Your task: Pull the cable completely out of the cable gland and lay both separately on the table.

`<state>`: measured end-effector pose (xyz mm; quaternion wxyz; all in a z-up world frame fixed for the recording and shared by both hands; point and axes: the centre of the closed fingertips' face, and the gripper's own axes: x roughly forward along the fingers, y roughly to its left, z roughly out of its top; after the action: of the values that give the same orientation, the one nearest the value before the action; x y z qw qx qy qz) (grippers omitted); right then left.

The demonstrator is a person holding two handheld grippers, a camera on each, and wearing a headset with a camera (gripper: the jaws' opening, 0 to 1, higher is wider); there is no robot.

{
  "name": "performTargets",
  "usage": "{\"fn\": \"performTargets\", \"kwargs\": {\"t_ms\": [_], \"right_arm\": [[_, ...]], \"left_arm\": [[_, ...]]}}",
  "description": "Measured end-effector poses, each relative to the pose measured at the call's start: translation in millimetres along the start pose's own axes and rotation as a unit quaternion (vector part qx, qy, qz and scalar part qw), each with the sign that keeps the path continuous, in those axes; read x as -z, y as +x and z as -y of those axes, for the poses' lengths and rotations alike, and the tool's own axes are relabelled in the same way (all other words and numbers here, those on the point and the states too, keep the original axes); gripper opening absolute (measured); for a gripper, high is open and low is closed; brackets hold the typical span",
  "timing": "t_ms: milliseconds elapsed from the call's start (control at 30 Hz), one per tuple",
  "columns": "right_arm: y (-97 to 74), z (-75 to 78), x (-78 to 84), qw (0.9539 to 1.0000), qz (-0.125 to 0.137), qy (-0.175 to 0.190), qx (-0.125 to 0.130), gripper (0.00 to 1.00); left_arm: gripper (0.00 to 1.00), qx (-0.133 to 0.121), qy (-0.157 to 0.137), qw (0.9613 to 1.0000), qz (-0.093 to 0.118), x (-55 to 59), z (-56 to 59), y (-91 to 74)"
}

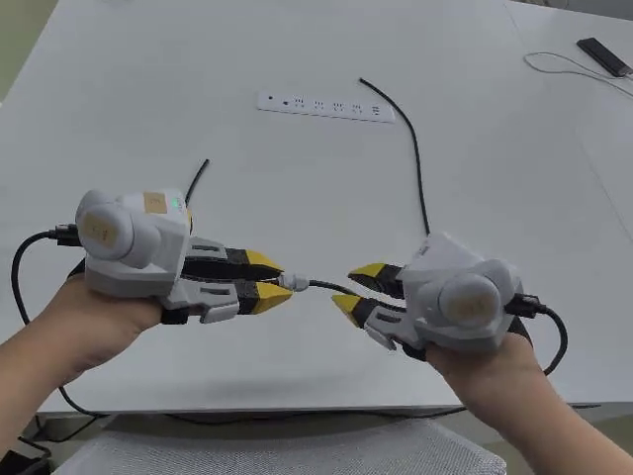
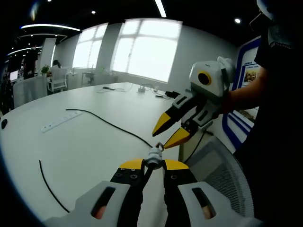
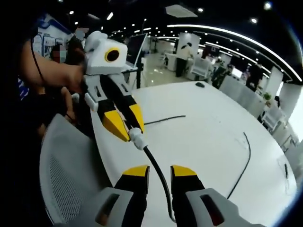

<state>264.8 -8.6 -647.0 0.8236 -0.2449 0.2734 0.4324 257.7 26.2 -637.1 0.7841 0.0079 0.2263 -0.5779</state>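
Cable gland [image 1: 294, 282] is clamped in left gripper [image 1: 283, 280] above the counter's [image 1: 198, 59] near edge. Cable [image 3: 154, 163] is straddled by right gripper [image 1: 345, 286], jaws released.

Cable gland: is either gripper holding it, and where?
The left gripper clamps the cable gland by its body, between its jaw tips. The right gripper is open around the cable, not gripping it.

The table [image 1: 297, 178] is a smooth, matt white top. The left gripper [image 1: 285, 280] and right gripper [image 1: 342, 286] have hard white plastic shells, faintly shiny, with yellow-and-black plastic jaws. The cable [image 3: 156, 170] wears matt black sheathing. The cable gland [image 2: 154, 158] is pale grey, slightly glossy.
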Motion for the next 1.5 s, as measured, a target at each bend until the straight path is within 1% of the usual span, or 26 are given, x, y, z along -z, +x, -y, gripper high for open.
{"fn": "performTargets", "kwargs": {"t_ms": [33,100,133,200,300,333,400,500,667,733,800,867,900,967,1100,1133,1167,1267,1300,1333,1367,1400,1500], "right_arm": [[2.5,-1.6,-3.0,0.9999,-0.002,-0.010,0.003,0.12],[7.1,-6.1,-4.9,0.9998,-0.005,-0.020,-0.001,0.10],[10.2,-8.3,-3.8,0.9992,-0.011,-0.038,-0.003,0.10],[14.0,-11.6,-2.8,0.9986,-0.017,-0.051,-0.001,0.09],[16.2,-9.5,-1.5,0.9953,-0.030,-0.090,0.019,0.06],[17.2,-9.7,-1.5,0.9929,-0.032,-0.112,0.023,0.05],[18.6,-12.9,-1.5,0.9928,-0.032,-0.113,0.022,0.03],[19.3,-11.7,-2.2,0.9931,-0.027,-0.111,0.026,0.03],[18.6,-9.0,-2.2,0.9962,-0.015,-0.080,0.032,0.01],[18.3,-8.7,-2.4,0.9965,-0.013,-0.076,0.033,0.01],[17.8,-6.9,-3.2,0.9972,-0.006,-0.066,0.035,0.00],[16.9,-3.8,-5.0,0.9984,0.006,-0.044,0.036,0.00],[15.9,0.3,-3.4,0.9986,0.007,-0.031,0.042,0.00],[14.6,4.2,-1.4,0.9991,0.012,-0.006,0.042,0.00],[12.3,11.0,4.2,0.9988,0.013,0.002,0.047,0.00],[11.9,13.1,6.8,0.9987,0.013,0.011,0.048,0.00],[11.1,16.1,9.9,0.9984,0.012,0.024,0.050,0.00],[9.9,22.5,17.0,0.9975,0.010,0.042,0.056,0.00],[9.2,25.7,21.2,0.9966,0.008,0.057,0.060,0.00],[9.0,27.6,23.6,0.9961,0.007,0.063,0.061,0.00],[8.7,29.5,26.7,0.9952,0.006,0.075,0.063,0.00],[8.4,32.2,31.1,0.9928,0.007,0.099,0.066,0.00],[8.2,37.8,40.7,0.9887,0.005,0.133,0.070,0.00]], "left_arm": [[0.15,-0.001,0.000,1.0000,0.000,0.4,0.0,0.0],[0.15,-0.003,-0.002,1.0000,-0.002,1.1,-0.2,-0.2],[0.15,-0.004,-0.001,1.0000,-0.002,1.2,-0.1,-0.1],[0.15,-0.007,0.004,1.0000,-0.003,1.9,0.1,0.0],[0.15,-0.009,0.006,0.9999,-0.004,2.4,0.3,0.4],[0.15,-0.010,0.007,0.9999,-0.004,2.2,0.3,0.5],[0.15,-0.010,0.007,0.9999,-0.003,1.0,0.9,1.1],[0.15,-0.013,0.011,0.9998,-0.005,0.9,0.7,1.5],[0.15,-0.014,0.009,0.9999,-0.002,0.7,0.8,1.5],[0.15,-0.015,0.009,0.9999,0.001,0.2,0.8,1.4],[0.15,-0.017,0.010,0.9998,0.004,-1.3,-0.1,1.1],[0.15,-0.020,0.011,0.9997,0.007,-3.6,-1.4,1.0],[0.15,-0.022,0.012,0.9996,0.008,-4.7,-2.5,0.6],[0.15,-0.023,0.012,0.9996,0.009,-6.4,-3.6,0.5],[0.15,-0.023,0.012,0.9996,0.013,-10.4,-4.9,0.9],[0.15,-0.024,0.013,0.9996,0.013,-11.1,-5.2,1.0],[0.15,-0.024,0.012,0.9995,0.014,-11.8,-5.5,1.2],[0.15,-0.025,0.010,0.9995,0.018,-13.7,-6.6,1.1],[0.15,-0.025,0.008,0.9995,0.020,-14.7,-7.0,0.9],[0.15,-0.026,0.007,0.9994,0.021,-15.3,-7.5,0.8],[0.15,-0.027,0.007,0.9993,0.023,-16.3,-8.0,0.4],[0.15,-0.028,0.007,0.9993,0.024,-17.0,-8.6,0.1],[0.15,-0.031,0.004,0.9991,0.031,-19.5,-10.3,-1.3]]}}
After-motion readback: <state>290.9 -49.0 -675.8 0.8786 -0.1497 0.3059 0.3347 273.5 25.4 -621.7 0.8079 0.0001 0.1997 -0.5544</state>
